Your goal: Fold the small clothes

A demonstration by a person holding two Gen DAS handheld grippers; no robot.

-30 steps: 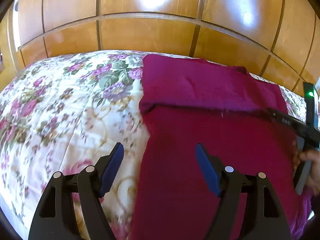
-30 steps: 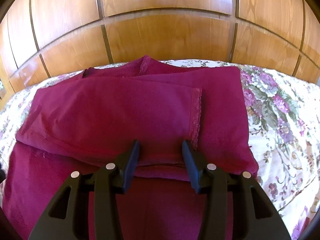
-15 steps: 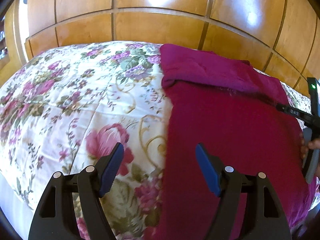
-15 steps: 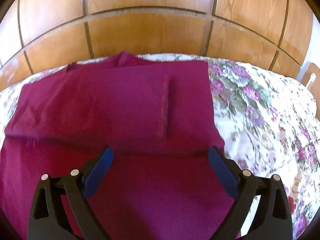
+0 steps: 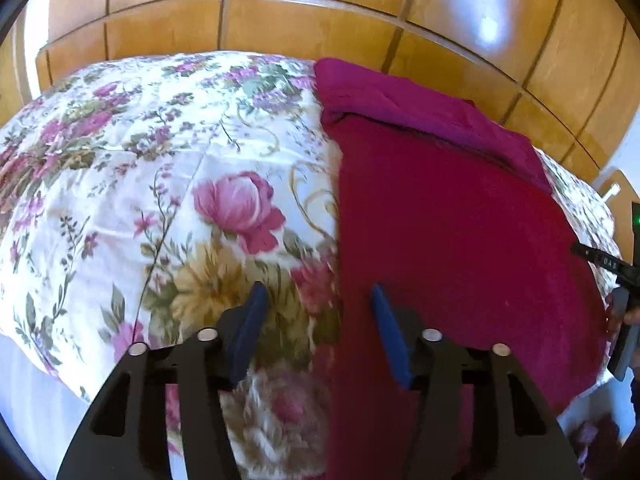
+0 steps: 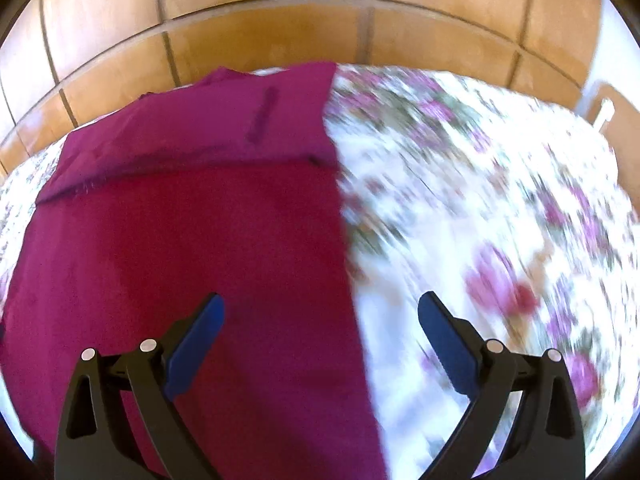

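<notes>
Magenta garment [image 5: 448, 232] lies flat on the floral bedspread [image 5: 160, 184], its long axis running from me toward the wooden headboard [image 5: 304, 28], far end folded over into a band. My left gripper [image 5: 316, 316] is parted, straddling the cloth's left edge — my right gripper [image 6: 320, 328] gapes wide over its right edge. No readable writing.

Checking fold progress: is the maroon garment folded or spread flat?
Partly folded: the garment's far part lies doubled over in a band; the near part is spread flat.
</notes>
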